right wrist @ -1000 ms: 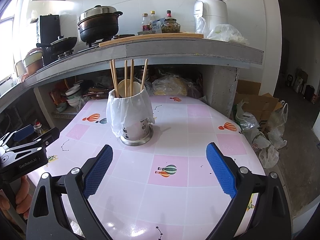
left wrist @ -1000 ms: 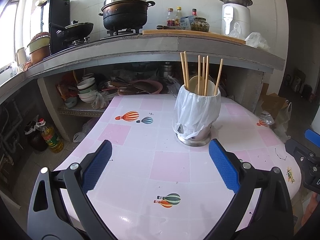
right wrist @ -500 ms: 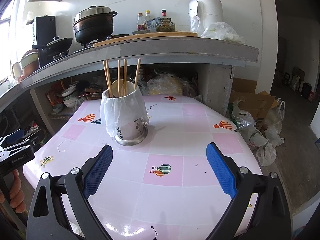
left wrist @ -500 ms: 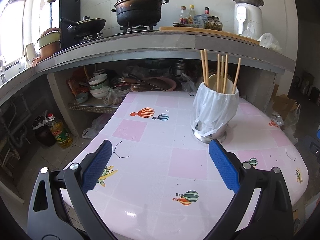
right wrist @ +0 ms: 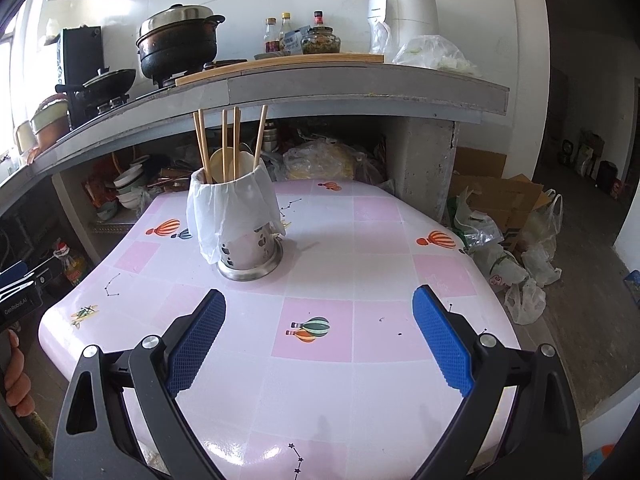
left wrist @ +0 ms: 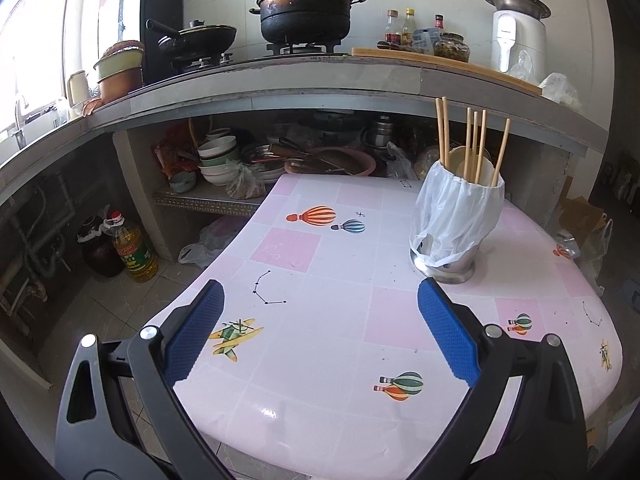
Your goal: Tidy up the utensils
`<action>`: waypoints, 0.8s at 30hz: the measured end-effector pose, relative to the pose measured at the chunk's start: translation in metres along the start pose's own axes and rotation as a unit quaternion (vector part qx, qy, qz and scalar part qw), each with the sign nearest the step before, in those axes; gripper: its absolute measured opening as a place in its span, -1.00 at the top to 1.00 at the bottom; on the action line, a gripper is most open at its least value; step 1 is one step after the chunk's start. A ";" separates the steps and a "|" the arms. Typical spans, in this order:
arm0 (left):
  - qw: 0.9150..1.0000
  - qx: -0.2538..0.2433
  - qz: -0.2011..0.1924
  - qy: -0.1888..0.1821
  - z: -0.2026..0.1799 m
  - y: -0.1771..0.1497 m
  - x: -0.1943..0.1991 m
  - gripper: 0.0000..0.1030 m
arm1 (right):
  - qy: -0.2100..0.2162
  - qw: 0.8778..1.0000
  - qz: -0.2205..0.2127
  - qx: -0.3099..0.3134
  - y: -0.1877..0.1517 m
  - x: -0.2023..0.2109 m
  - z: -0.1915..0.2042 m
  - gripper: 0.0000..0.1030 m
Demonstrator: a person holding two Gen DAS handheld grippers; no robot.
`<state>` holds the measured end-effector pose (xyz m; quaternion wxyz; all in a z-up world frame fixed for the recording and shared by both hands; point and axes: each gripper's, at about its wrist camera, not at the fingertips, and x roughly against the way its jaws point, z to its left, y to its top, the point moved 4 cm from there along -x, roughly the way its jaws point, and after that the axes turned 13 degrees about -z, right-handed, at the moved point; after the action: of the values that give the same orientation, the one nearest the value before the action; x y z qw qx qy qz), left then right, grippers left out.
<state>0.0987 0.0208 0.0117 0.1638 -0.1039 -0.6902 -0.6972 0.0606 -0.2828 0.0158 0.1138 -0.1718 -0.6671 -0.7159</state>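
Left wrist view puts the holder [left wrist: 456,220] at about 2 o'clock, a steel cup standing upright on the pink table [left wrist: 340,280], draped in a white plastic bag [left wrist: 452,208], with six chopsticks [left wrist: 474,140] and a pale spoon [left wrist: 460,164] rising from its mouth. Right wrist view finds the same holder [right wrist: 244,232] at 11 o'clock, its steel base bare below the bag [right wrist: 228,208], chopsticks [right wrist: 230,140] upright or slightly leaning. The left gripper [left wrist: 318,334] hovers above the near table edge, jaws spread wide with nothing between the blue pads [left wrist: 196,336]; the holder sits just beyond its right finger, apart from it. The right gripper [right wrist: 318,338] is likewise spread wide and empty, blue pads [right wrist: 440,340] over the tabletop [right wrist: 360,260], well short of the holder. At 9 o'clock in the right view the left gripper's body [right wrist: 18,292] and some fingers [right wrist: 16,384] show at the frame edge. Behind the table runs a counter [left wrist: 280,76] with a lidded pot [left wrist: 306,6] at 12 o'clock, a wok [left wrist: 196,38], bottles [left wrist: 408,26] and a white appliance [left wrist: 516,36]. Bowls [left wrist: 218,160] are stacked under the counter, an oil bottle [left wrist: 130,248] stands on the floor at 9 o'clock.
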 end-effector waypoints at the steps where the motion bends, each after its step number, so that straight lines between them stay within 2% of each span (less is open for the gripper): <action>1: 1.000 0.001 0.000 0.001 0.001 0.001 0.000 -0.82 | 0.001 1.000 0.000 0.001 0.000 0.000 0.001 -0.79; 24: 1.000 0.007 -0.010 0.011 0.011 0.006 0.002 -0.82 | 0.001 1.000 -0.005 0.001 0.001 0.000 0.001 -0.79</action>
<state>0.0985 0.0318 0.0178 0.1651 -0.0883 -0.6944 -0.6948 0.0614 -0.2816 0.0169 0.1109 -0.1674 -0.6683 -0.7163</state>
